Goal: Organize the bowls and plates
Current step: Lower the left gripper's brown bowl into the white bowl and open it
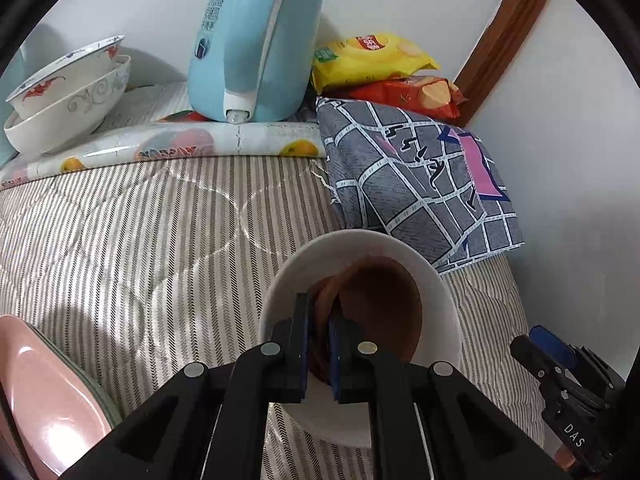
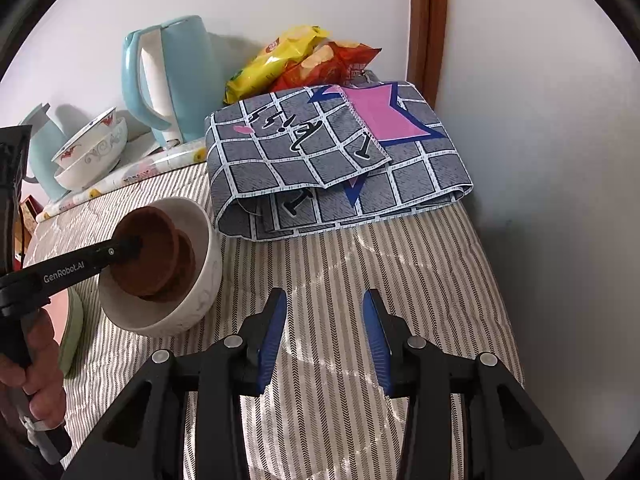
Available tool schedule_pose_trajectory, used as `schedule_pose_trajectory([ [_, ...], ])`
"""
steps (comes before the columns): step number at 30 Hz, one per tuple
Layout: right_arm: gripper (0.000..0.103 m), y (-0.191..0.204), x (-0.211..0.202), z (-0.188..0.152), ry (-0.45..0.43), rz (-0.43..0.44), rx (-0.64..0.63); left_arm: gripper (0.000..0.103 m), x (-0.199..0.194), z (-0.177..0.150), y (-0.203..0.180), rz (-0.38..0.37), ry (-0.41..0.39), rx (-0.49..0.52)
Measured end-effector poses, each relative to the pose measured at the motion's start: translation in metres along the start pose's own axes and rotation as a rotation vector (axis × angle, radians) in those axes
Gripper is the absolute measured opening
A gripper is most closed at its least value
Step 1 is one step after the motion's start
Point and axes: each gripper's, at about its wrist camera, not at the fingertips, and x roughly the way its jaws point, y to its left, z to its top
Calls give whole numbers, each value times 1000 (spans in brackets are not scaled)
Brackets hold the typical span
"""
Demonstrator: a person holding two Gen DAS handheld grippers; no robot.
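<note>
Status: partly done, by my reading. Two patterned white bowls (image 1: 66,98) already sit nested at the upper left of the left wrist view, on the fruit-print cloth (image 1: 176,146) beside the blue kettle (image 1: 256,40). A white bowl (image 2: 160,268) stands lower centre on the striped bed cover (image 1: 140,232), with small brown dishes (image 2: 154,258) stacked inside it. At the lower left edge lie a pink plate (image 1: 48,392) and a green-rimmed one beneath it; these appear still to be sorted.

Left gripper (image 1: 319,344): fingers closed on the rim of a brown dish inside the white bowl. In my judgement the dish is being set in or lifted out; which, the views do not settle.

Right gripper (image 2: 324,340): fingers apart, nothing between them, hovering over bare bed cover at lower centre, well clear of the bowl.

Markings: "GenRobot.AI" reads on the left gripper's arm in the right wrist view; "DAS" on the right gripper body at the lower right of the left wrist view. Print on the kettle and the snack bags (image 2: 296,64) is illegible.
</note>
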Motion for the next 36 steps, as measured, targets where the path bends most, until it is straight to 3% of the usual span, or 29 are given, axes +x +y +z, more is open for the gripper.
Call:
schedule_pose_trajectory([
  [22,40,12,0,1,6,31,-17,12,1,-3,0,-64,47,4],
  [27,40,19,-4,3,-1,35,-33,17,-2,-4,1,-67,65,9],
  [36,40,31,-10,9,-16,58,-41,23,-23,-3,3,-36,12,25],
])
